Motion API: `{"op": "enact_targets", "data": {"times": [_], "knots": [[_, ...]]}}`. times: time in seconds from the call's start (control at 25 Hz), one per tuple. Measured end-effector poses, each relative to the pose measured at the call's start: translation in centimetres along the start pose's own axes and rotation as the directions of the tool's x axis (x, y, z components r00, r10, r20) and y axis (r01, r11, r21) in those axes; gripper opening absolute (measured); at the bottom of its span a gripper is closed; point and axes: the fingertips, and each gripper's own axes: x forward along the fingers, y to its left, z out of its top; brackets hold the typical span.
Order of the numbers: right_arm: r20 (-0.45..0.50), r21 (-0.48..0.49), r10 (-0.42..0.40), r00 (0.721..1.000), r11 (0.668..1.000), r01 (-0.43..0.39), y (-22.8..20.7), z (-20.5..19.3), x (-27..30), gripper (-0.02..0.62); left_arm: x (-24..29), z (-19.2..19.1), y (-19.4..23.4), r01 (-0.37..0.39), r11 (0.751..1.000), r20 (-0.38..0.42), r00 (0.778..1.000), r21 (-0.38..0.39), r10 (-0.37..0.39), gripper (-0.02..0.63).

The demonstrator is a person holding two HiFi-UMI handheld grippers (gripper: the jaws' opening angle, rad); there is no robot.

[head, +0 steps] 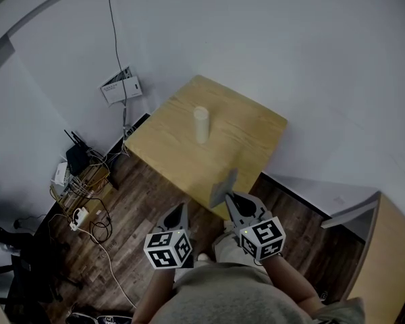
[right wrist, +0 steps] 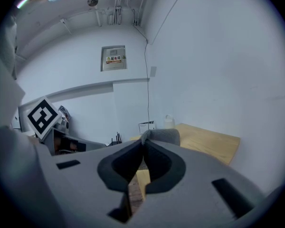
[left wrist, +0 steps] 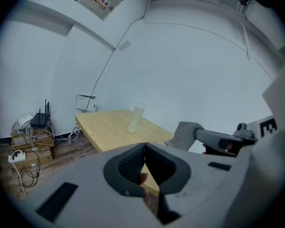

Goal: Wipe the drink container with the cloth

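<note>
Right tool (head: 231, 198) pinches the grey cloth (head: 223, 187) by one edge; left tool (head: 179, 211) has its jaws together on nothing. The tall pale drink container (head: 201, 124) stands free on the surface (head: 253, 137), well ahead of both tools. Risk: unsteadied, a sideways wipe likely topples it, and the thin edge grip may let the cloth slip.

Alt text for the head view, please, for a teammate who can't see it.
The right gripper pinches a grey cloth at the near edge of a light wooden table, where a white drink container stands upright, untouched. The left gripper, shut and empty, is beside the right one, off the table.
</note>
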Motion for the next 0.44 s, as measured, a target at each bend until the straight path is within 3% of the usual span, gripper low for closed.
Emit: {"op": "enact_targets", "data": {"times": [0.44], "knots": [[0.003,0.009,-0.003,1.000,1.000,0.003,0.09,0.02,-0.36,0.008,-0.10,-0.05,-0.35,0.013,1.000,-0.002,1.000,0.005,-0.013,0.002]]}}
